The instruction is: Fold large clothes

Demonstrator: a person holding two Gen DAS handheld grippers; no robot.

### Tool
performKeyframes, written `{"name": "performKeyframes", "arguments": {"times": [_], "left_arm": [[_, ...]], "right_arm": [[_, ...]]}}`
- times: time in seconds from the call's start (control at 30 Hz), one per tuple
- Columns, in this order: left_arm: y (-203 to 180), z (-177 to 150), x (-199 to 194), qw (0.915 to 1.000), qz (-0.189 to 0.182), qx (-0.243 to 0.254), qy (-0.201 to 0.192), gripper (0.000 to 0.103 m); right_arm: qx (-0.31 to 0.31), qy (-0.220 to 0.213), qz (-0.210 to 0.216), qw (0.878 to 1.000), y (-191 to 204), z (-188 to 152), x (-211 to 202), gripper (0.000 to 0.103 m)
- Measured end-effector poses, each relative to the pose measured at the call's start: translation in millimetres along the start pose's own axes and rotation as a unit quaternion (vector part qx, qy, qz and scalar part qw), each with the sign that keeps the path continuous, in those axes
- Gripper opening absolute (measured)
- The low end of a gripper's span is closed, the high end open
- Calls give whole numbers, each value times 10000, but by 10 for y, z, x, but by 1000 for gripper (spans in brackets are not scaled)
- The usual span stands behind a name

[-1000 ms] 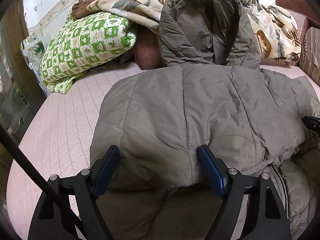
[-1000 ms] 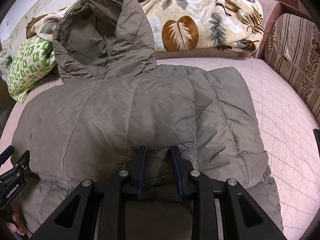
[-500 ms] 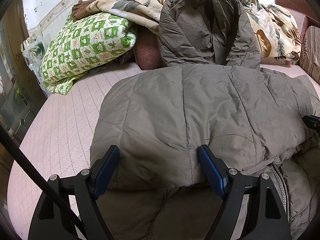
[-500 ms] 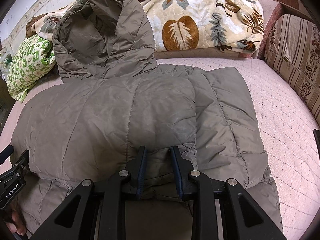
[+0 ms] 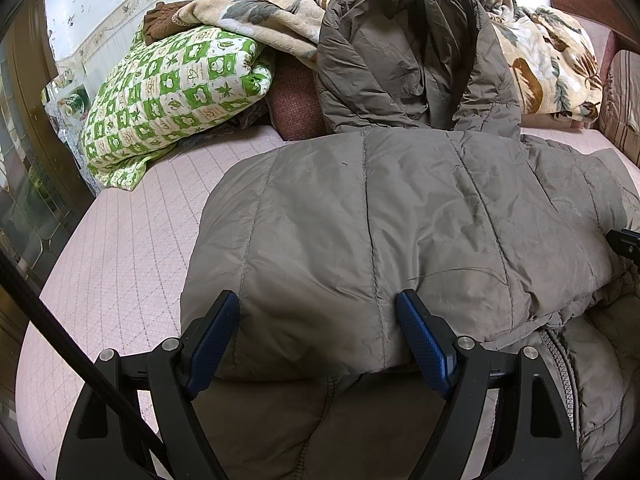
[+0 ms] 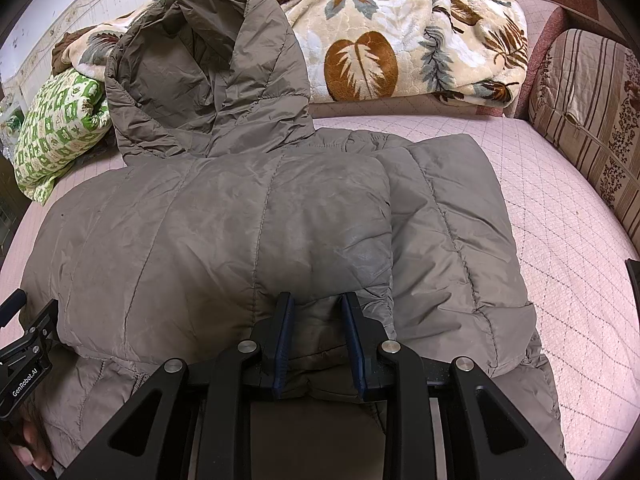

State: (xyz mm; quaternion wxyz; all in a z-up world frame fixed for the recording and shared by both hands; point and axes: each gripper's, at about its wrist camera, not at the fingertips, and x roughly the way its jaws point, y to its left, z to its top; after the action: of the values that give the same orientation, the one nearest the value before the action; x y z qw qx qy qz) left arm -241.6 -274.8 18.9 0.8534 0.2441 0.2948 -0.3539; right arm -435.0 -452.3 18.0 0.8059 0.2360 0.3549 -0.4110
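Nothing has shifted in the last second: I hold the folded jacket (image 6: 224, 220) flat on the bed (image 6: 560, 208), right fingers (image 6: 316, 340) pinching its near edge, left fingers (image 5: 320, 340) spread wide around it, fold paused.

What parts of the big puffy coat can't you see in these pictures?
- Left wrist view: the jacket bottom hem, cut off by the picture's lower edge.
- Both views: the sleeves, folded under the top layer.
- Right wrist view: the fabric between the right gripper fingers, bunched and shadowed.
- Left wrist view: the zipper runs off behind the left gripper.
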Motion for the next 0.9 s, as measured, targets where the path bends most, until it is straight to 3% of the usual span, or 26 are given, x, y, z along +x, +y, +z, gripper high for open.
{"name": "performKeyframes", "arguments": {"times": [0.63, 0.8, 0.9], "left_arm": [[-9, -3, -1, 10000, 10, 5, -9, 81], [33, 33, -146, 9997, -24, -33, -254, 80], [55, 71, -314, 9986, -181, -121, -473, 80]], "right_arm": [[-21, 3, -14, 10000, 2, -1, 4, 27], [61, 9, 45, 10000, -29, 10, -69, 28], [150, 0, 206, 9997, -34, 18, -215, 34]]}}
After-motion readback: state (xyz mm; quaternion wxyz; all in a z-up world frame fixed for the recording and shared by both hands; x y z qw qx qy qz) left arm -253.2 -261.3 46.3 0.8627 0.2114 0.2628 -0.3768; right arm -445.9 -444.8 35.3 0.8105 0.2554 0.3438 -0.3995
